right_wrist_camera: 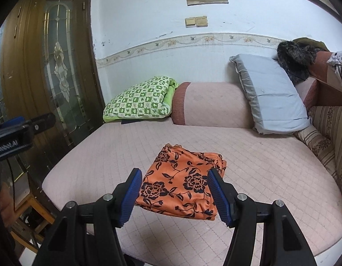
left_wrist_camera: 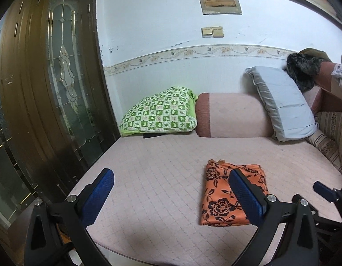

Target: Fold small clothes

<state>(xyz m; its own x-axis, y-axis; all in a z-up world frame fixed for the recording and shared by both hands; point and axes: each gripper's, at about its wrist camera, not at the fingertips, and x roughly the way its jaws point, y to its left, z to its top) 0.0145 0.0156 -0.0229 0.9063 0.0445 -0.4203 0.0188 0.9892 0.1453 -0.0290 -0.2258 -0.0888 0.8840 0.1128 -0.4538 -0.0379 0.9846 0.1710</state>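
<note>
Orange floral garment (right_wrist_camera: 184, 181) lying folded flat mid-bed (right_wrist_camera: 270, 166), at 12 o'clock from right hand-held gripper (right_wrist_camera: 175, 196) | both hand-held grippers, left (left_wrist_camera: 171, 199) included, gaping wide, empty | fold judged finished; no further clothes visible.

A pink quilted mattress (right_wrist_camera: 248, 155) fills the middle. At 12 o'clock a pink bolster (right_wrist_camera: 211, 104) lies against the wall, a green checked pillow (right_wrist_camera: 137, 102) at 11, a grey pillow (right_wrist_camera: 273, 95) at 1. 2 wall switches (right_wrist_camera: 196, 21), perhaps, sit above.
</note>
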